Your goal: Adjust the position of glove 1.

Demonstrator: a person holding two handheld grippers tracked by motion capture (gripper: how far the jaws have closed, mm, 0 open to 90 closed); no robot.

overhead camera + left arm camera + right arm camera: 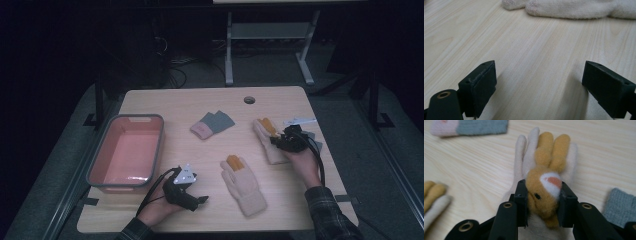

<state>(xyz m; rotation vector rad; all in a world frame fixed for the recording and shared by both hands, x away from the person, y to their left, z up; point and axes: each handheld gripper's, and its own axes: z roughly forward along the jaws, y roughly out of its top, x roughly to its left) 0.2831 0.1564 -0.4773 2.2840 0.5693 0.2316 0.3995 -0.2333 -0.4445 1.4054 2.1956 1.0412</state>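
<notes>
At the far left of the table (210, 100) sits a pink bin (126, 150) with a grey rim. Just right of its near corner, your left gripper (202, 199) rests low over bare wood, jaws wide apart with nothing between them. In the left gripper view, the cream edge of a glove (574, 8) lies ahead of those jaws, apart from them. That near glove (242, 184) lies flat at the centre front, orange ears pointing away from you. Behind it, mid-table, lies a pink and grey mitt (211, 124). To the right, your right gripper (543, 202) is clamped on the orange rabbit head (544, 195) sewn to the second glove (267, 140), which lies flat on the table. A grey knit piece (621, 206) lies just right of it.
</notes>
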